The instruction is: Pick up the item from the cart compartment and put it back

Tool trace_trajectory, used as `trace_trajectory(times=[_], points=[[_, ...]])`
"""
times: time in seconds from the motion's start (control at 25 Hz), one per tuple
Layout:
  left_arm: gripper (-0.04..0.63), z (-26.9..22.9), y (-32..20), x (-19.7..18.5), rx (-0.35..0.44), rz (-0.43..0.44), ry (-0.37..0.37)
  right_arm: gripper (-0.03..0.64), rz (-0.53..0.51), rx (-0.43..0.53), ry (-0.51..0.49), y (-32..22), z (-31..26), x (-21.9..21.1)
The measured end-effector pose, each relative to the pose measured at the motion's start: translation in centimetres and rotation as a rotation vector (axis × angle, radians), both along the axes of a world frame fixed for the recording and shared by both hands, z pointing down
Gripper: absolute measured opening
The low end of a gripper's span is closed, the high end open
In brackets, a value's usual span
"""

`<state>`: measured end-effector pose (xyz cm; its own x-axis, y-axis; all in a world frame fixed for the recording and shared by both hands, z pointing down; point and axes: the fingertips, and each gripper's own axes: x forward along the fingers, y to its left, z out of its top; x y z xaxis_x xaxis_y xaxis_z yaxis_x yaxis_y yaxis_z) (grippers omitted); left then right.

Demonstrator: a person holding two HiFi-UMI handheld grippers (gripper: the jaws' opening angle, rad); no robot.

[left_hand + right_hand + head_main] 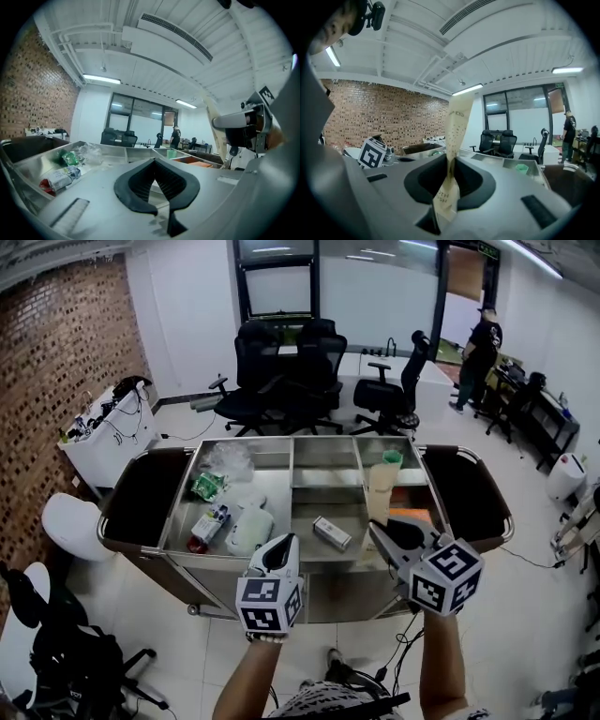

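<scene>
My right gripper [382,534] [450,163] is shut on a long beige paper packet [380,495] [457,121]. The packet stands upright from the jaws, over the right part of the steel cart [309,563]. In the left gripper view the same packet [214,125] shows beside the right gripper [243,125]. My left gripper [281,547] [153,162] hovers at the cart's front edge, near the middle. Its pads meet at the tips with nothing between them.
The left compartment holds a green packet [206,486], a clear bag [228,460], a white jug [249,527] and a small carton [211,521]. A small box [331,532] lies in the middle compartment, a green cup [392,457] at the back right. Office chairs [281,371] stand behind; a person [481,352] is far right.
</scene>
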<state>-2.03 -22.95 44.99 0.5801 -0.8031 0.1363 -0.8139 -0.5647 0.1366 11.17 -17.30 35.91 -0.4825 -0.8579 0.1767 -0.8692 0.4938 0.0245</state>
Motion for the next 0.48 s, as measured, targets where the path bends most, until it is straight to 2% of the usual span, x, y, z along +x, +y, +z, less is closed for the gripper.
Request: trace_trajectory(times=[0.48], points=[[0.002,3.3,5.2,0.9,-0.038,0.02,0.003,0.063,0.009,-0.115,-0.102,5.7,9.3,-0.6]])
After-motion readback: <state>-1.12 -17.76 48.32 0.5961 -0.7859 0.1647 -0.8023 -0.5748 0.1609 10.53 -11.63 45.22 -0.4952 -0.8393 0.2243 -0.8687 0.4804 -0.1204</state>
